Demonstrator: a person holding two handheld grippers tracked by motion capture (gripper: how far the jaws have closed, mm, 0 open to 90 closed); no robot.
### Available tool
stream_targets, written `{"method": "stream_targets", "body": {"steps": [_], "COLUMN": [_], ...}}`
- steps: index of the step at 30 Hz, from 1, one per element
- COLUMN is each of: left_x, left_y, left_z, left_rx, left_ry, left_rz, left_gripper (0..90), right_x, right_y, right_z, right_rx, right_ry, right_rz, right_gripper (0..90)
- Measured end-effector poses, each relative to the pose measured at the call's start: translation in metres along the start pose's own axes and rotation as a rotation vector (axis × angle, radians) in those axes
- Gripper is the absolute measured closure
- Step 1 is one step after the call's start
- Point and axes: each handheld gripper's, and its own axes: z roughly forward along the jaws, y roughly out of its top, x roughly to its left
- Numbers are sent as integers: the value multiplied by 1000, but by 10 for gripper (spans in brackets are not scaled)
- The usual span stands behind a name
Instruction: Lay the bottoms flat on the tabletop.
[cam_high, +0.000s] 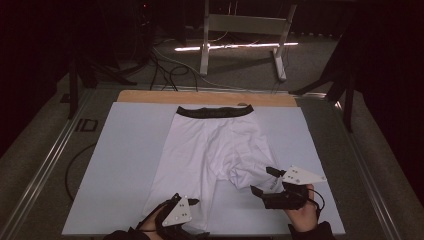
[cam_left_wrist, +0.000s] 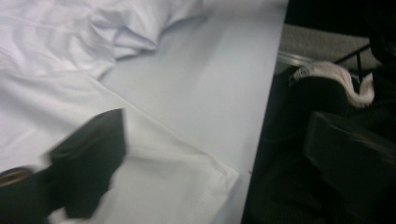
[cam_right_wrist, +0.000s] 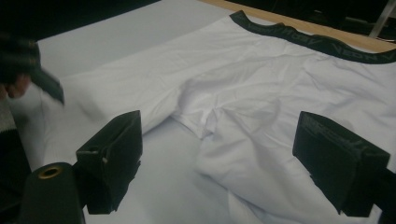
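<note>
Garment: white stretch-fabric boxer briefs with a black lettered waistband, lying flat on the table, waistband at the far edge, legs toward the person.
Left leg of garment: laid out straight, hem reaching close to the near table edge; smooth, few creases.
Right leg of garment: bunched and rumpled, drawn in toward the crotch rather than spread out.
Surface: pale grey-white board covering a wooden tabletop, a strip of wood showing along the far side.
Left gripper: at the near edge, over the hem end of the left leg. One black jaw shows in the left gripper view, low over the white fabric near the hem corner. The other jaw is out of sight; cannot tell how wide it stands or whether it has any cloth.
Right gripper: just beside the bunched right leg, on its right, held in the person's hand. Jaws spread wide in the right gripper view, crumpled fabric lying between and beyond them; nothing gripped.
Background: dark floor with cables and a pale metal frame beyond the table.
</note>
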Motion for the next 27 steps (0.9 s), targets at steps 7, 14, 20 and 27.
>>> {"method": "stream_targets", "body": {"steps": [7, 14, 20, 27], "left_x": [13, 25, 27, 31], "left_y": [-3, -25, -34, -35], "left_z": [-22, -40, -44, -52], "left_rx": [-78, -90, -74, -85], "left_ry": [54, 128, 129, 150], "left_rz": [8, -42, -58, -52], "left_gripper": [14, 15, 19, 18], "right_x": [3, -6, -21, -19], "right_y": [-16, -34, -51, -54], "right_z": [3, 18, 29, 42], "right_rx": [33, 161, 261, 320], "right_ry": [100, 36, -21, -49], "right_rz": [-26, -88, -86, -141], "right_gripper": [291, 482, 541, 783]}}
